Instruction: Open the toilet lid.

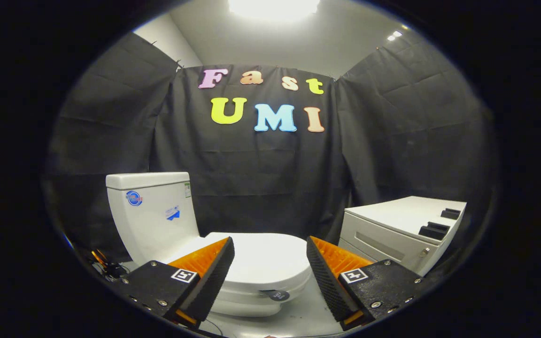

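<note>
Fingers: the hand-held two-finger gripper [270, 265] has its orange-backed, black-ribbed fingers [212, 277] spread wide, holding nothing. No pad touches anything.

Why so held (judgement): the wide gap frames the lid's front; it reads as an approach stance, lined up to get one finger under the front lip and lift.

Task thing: the white, oval, glossy plastic toilet lid [263, 260] lies shut and flat on the seat, seen between the fingers and just beyond their tips, at 12 o'clock from the gripper.

Lid axis: long axis runs from the hinge end by the tank, at about 10 o'clock, to the rounded free front edge, at about 5 o'clock, nearest the fingers. The front end points toward the camera and a little to its right.

Small tab: a dark round tag [278, 295] sits below the lid's front rim, at 6 o'clock of the lid; purpose cannot be told.

Tank: white ceramic cistern [150, 211] stands upright at 10 o'clock, touching the bowl's back; the lid should swing up against it.

Outward: a white boxy cabinet with black handles [402, 225] at 2 o'clock, apart from the toilet. Loose dark cables [106, 267] on the floor at 9 o'clock.

Progress (judgement): lifting not yet begun.
</note>
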